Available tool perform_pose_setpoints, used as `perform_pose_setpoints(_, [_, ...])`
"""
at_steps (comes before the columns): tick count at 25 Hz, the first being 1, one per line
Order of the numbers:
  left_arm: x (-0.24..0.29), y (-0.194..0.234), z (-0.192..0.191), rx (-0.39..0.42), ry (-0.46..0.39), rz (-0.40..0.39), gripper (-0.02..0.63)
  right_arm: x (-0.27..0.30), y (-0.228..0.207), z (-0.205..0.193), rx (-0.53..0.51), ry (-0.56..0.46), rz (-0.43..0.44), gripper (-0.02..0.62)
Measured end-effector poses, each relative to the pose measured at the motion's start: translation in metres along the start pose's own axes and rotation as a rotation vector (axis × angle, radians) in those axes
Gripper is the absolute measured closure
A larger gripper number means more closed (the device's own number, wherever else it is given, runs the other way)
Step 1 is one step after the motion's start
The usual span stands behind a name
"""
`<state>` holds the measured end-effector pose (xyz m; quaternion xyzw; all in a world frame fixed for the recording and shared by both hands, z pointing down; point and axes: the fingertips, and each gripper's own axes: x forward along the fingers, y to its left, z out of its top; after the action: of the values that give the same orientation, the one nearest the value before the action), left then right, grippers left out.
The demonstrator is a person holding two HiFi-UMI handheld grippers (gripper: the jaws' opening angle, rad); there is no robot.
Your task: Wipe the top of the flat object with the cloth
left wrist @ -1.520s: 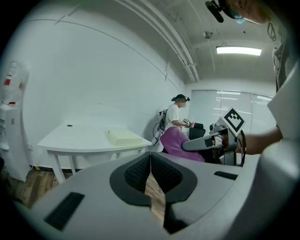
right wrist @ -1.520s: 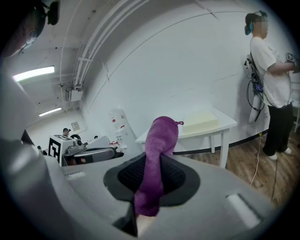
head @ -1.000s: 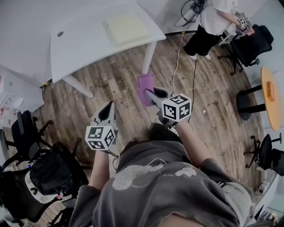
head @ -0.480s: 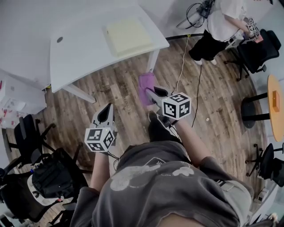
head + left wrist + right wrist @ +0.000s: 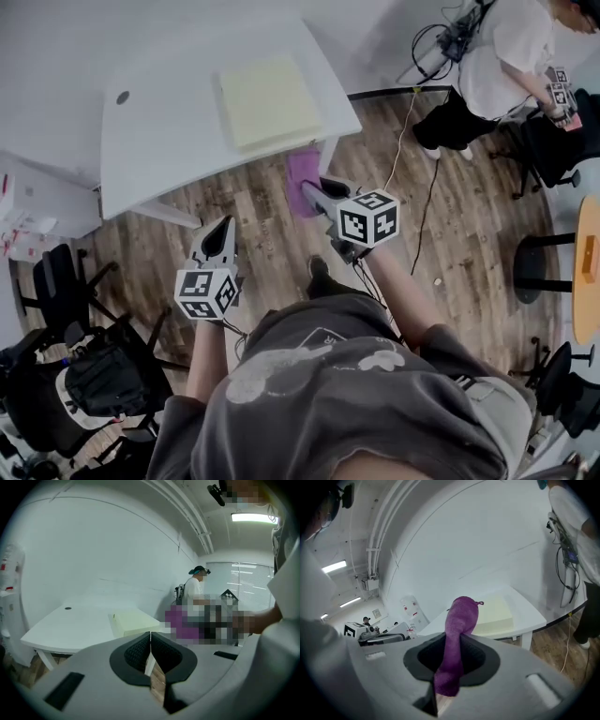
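Observation:
A pale yellow flat pad point(image 5: 269, 100) lies on the white table point(image 5: 169, 122), near its right end; it also shows in the left gripper view point(image 5: 136, 620) and the right gripper view point(image 5: 497, 613). My right gripper point(image 5: 310, 191) is shut on a purple cloth point(image 5: 304, 178) that hangs over the floor just short of the table's front edge; the cloth point(image 5: 457, 634) sticks up between the jaws in the right gripper view. My left gripper point(image 5: 216, 232) is shut and empty, over the floor further from the table.
A person point(image 5: 497, 66) stands at the back right beside a black chair point(image 5: 562, 141). Cables point(image 5: 412, 169) trail across the wooden floor. Office chairs and a bag point(image 5: 94, 375) crowd the lower left. An orange round table point(image 5: 589, 262) sits at the right edge.
Both grippers and I have moved closer to the table. The purple cloth now hangs right by the table's front edge under the yellow pad.

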<state>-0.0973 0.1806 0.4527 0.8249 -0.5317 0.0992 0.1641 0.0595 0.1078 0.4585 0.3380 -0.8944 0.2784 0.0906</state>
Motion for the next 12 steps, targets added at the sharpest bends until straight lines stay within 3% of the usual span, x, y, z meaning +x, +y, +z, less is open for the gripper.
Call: perform_pose_setpoints(12, [0.099, 0.009, 0.037, -0.015, 0.016, 0.124, 0.598, 0.025, -0.097, 0.053, 0.016, 0.023, 0.078, 0.523])
